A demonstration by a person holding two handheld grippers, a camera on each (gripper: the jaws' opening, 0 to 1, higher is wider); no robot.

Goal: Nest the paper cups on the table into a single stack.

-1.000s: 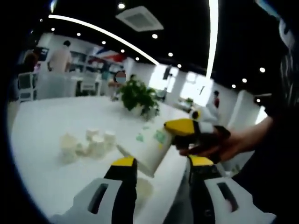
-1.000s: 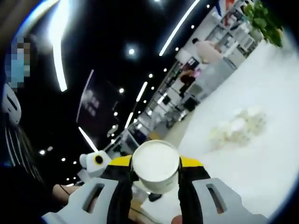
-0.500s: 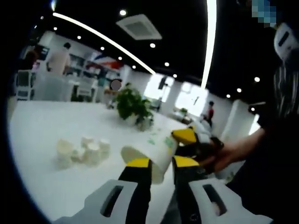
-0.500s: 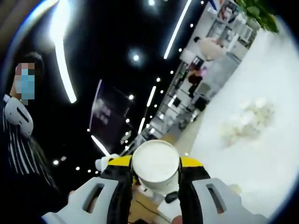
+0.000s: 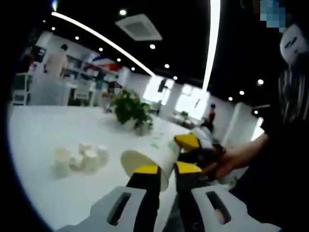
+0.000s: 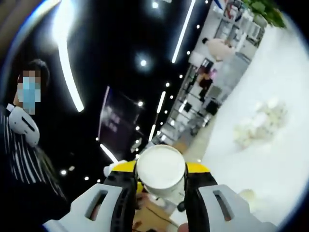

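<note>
A white paper cup (image 5: 147,159) with green prints hangs tilted above the table, its mouth toward the left gripper view. My left gripper (image 5: 167,169) has its jaws drawn close together on the cup's near rim wall. From the right, my right gripper (image 5: 189,144) holds the same cup by its base end. In the right gripper view the cup's round base (image 6: 161,166) sits between the shut jaws of my right gripper (image 6: 161,178). Several loose cups (image 5: 79,158) stand bunched on the white table (image 5: 43,130), and the same bunch of cups (image 6: 260,123) lies far off.
A potted plant (image 5: 131,108) stands at the table's far side. A person's hand (image 5: 231,162) carries the right gripper. A pale round thing (image 6: 246,194), perhaps a cup, lies on the table (image 6: 275,164). People and shelves fill the background.
The left gripper's jaws have narrowed from wide open to close together on the cup's rim. The right gripper has kept its hold on the cup.
</note>
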